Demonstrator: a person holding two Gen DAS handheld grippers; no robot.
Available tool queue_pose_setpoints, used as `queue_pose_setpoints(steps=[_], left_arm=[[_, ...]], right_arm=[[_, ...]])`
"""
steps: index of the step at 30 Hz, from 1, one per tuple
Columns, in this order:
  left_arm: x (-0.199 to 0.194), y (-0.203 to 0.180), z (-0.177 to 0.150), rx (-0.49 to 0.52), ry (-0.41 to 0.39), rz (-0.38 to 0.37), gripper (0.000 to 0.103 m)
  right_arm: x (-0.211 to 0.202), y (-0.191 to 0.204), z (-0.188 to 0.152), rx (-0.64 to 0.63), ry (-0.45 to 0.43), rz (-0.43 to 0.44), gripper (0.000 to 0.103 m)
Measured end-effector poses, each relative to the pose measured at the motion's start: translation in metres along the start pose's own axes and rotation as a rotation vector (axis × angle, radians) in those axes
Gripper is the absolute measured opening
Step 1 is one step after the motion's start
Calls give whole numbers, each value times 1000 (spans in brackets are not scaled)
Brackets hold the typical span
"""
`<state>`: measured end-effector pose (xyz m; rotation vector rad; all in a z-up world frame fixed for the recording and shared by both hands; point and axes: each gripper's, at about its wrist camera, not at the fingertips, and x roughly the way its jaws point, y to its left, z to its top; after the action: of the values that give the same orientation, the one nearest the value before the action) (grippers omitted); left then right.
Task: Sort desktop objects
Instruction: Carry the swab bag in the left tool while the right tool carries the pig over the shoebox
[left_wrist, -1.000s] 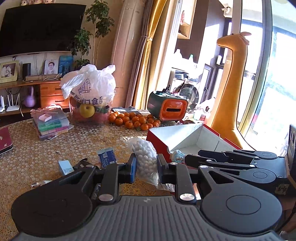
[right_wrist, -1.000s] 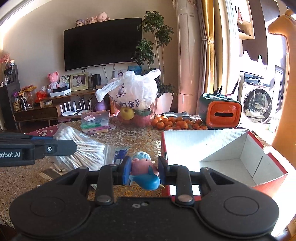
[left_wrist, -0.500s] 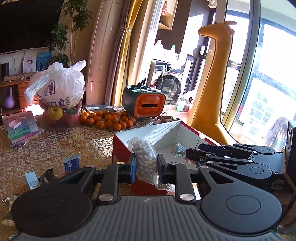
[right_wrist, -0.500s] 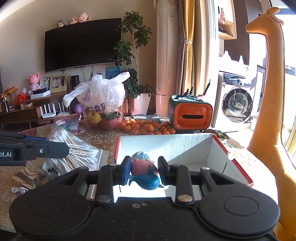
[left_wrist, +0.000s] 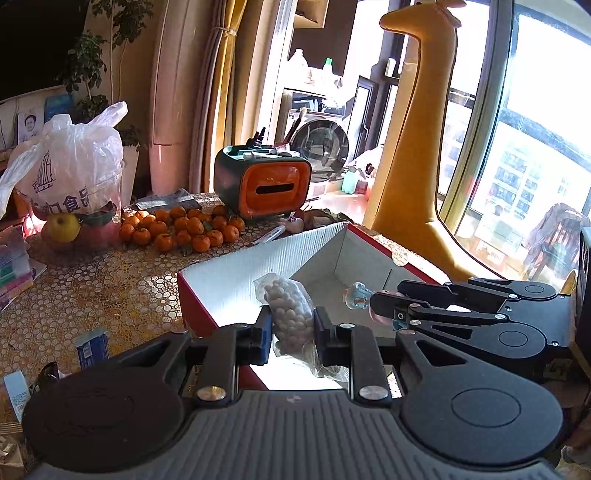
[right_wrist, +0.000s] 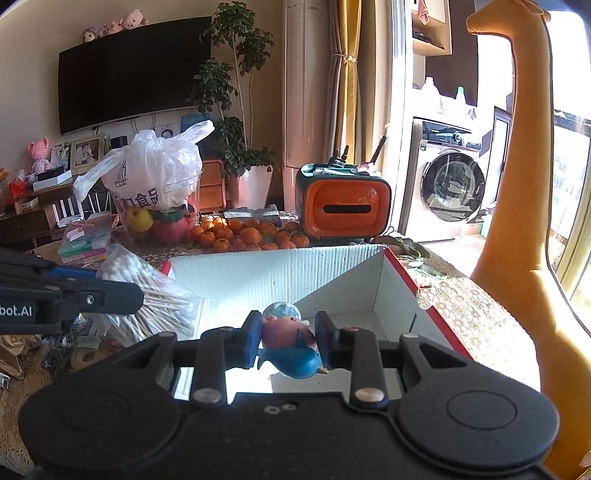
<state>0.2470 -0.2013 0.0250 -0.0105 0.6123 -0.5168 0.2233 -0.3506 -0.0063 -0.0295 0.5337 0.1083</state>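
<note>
An open cardboard box (left_wrist: 258, 262) with red outside and white inside stands on the patterned table; it also fills the middle of the right wrist view as the same box (right_wrist: 280, 273). My left gripper (left_wrist: 289, 332) is shut on a clear bag of cotton swabs (left_wrist: 290, 314), held over the box's near left corner. My right gripper (right_wrist: 285, 341) is shut on a pink and blue pig figurine (right_wrist: 288, 343), over the box's near edge. In the left wrist view the right gripper (left_wrist: 384, 308) reaches in from the right above the box.
Behind the box lie several tangerines (left_wrist: 181, 227), an orange and dark green tissue box (left_wrist: 264, 182) and a white plastic bag over a bowl of fruit (left_wrist: 70, 177). Small packets (left_wrist: 90, 347) sit left on the table. A tall yellow giraffe toy (left_wrist: 417, 140) stands at right.
Both grippers have carried their loads rightward and forward, from beside the box to over its open inside. The box now looms larger in both views.
</note>
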Motion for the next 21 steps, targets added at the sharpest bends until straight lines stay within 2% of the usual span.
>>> queue_pose_setpoints(steps=[6,12,16,21], left_arm=[[38,-5,7,26,48,9,22],[72,-8,9,37,105,22,22],[90,-13,10,66,115,39,22],[113,-14,12,54,156,34,22]], right_arm=[[22,-20,-2,23,55,-11,30],[43,-29,-6,-11,86,-35,30],[58,-36,-8,-34,108,-55,30],[75,-44,-5,-52,143,-47,30]])
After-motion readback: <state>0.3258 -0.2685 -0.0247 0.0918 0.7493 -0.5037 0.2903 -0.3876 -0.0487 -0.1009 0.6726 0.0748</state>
